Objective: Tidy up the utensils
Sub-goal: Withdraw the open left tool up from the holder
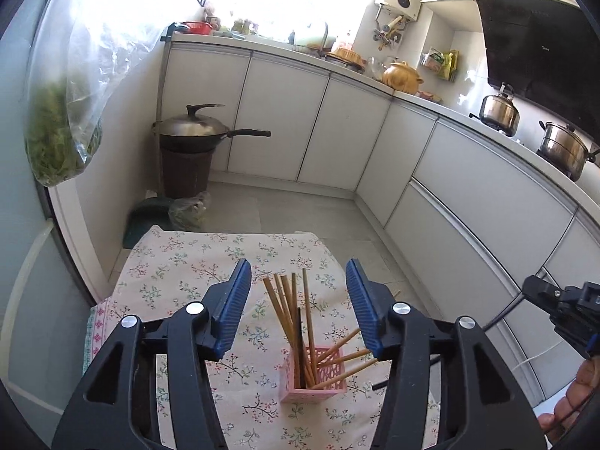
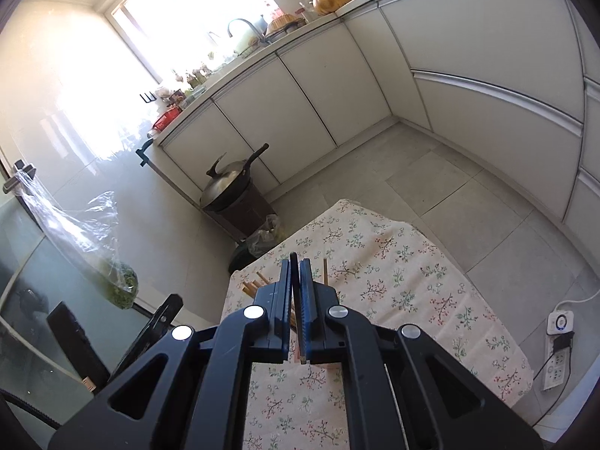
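**Dark chopstick clamped, holder waiting**

Spread beneath both sets of jaws: flowered cloth (image 1: 180, 270) over a small table. Below and between the left gripper (image 1: 298, 300) jaws, which stand wide apart around nothing: pink holder (image 1: 313, 373), upright, latticed, stuffed with chopsticks (image 1: 288, 300), some standing, some fanned toward the right jaw. Probably light and easily tipped, so worth steadying by its walls if nudged.

Right gripper (image 2: 295, 300): jaws together, clamped on a dark chopstick (image 2: 293, 262) running lengthwise between the pads, tip poking out past them. Thin, stiff, smooth; likely to pivot or slide if pinched near one end, so best held around mid-length and lowered tip-first.

Only in the left view: the holder itself and a loose dark stick end (image 1: 378, 385) beside the right jaw. Only in the right view: the clamped chopstick; holder hidden behind the jaws there, just wooden tips (image 2: 255, 284) peeking out left of them.
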A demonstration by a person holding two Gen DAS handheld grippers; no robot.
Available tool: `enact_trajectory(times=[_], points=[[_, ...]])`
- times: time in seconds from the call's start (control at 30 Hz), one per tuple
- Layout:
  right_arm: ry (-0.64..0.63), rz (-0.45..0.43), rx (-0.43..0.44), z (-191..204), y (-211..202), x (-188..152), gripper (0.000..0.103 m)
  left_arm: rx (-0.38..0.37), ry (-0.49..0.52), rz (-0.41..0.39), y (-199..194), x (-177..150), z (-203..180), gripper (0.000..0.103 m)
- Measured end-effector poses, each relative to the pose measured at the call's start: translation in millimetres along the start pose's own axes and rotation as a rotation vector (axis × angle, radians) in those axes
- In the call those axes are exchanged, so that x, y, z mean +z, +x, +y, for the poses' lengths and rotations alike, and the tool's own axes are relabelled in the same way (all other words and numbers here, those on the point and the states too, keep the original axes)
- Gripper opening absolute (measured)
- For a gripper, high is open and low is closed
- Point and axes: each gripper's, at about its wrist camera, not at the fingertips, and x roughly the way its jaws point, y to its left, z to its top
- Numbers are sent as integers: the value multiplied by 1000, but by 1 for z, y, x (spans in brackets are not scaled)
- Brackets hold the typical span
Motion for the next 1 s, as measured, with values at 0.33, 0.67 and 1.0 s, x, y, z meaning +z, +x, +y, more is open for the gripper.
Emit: enact_trajectory(times=[0.33, 0.67, 1.0], points=[[-24, 68, -15, 14, 70, 4, 12, -7, 23, 53, 9, -3, -2, 50], [-94, 4, -33, 15, 46, -13, 15, -39, 61, -13, -11, -10, -23, 63], [-211, -161, -140, 2, -23, -39, 43, 61, 162, -178, -50, -34, -68, 88]])
